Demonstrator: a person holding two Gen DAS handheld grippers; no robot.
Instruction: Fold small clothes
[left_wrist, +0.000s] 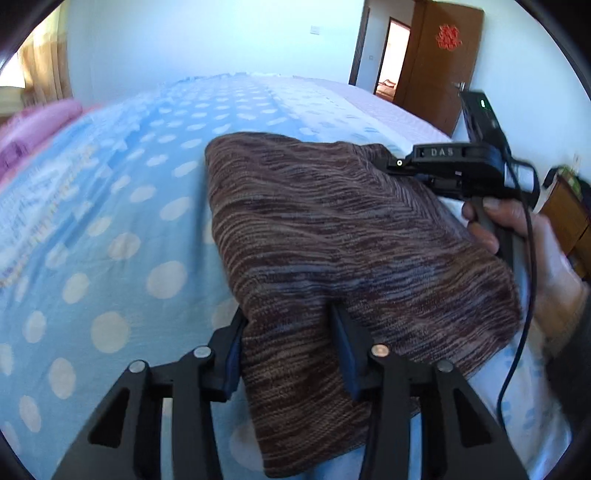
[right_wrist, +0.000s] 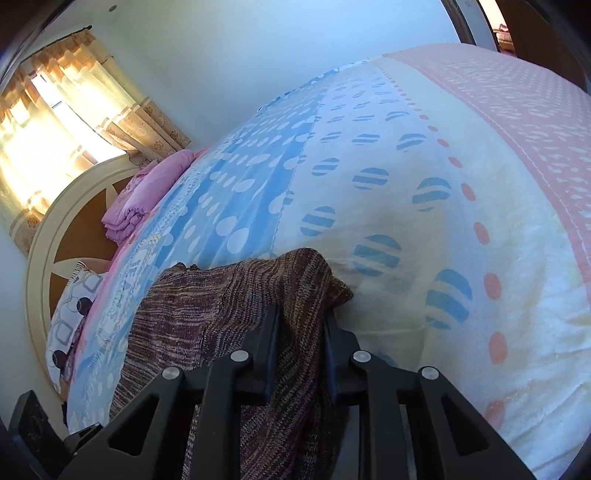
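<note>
A brown striped knit garment lies on the dotted bedspread, folded into a thick pad. My left gripper is shut on its near edge, with cloth bunched between the fingers. My right gripper is shut on the garment's far right corner, which hangs between the fingers. In the left wrist view the right gripper's body sits at the garment's far right edge, held by a hand.
The bedspread turns white, then pink, to the right. A folded pink blanket, a patterned pillow and a round headboard lie at the left. A wooden door and a cabinet stand at the right.
</note>
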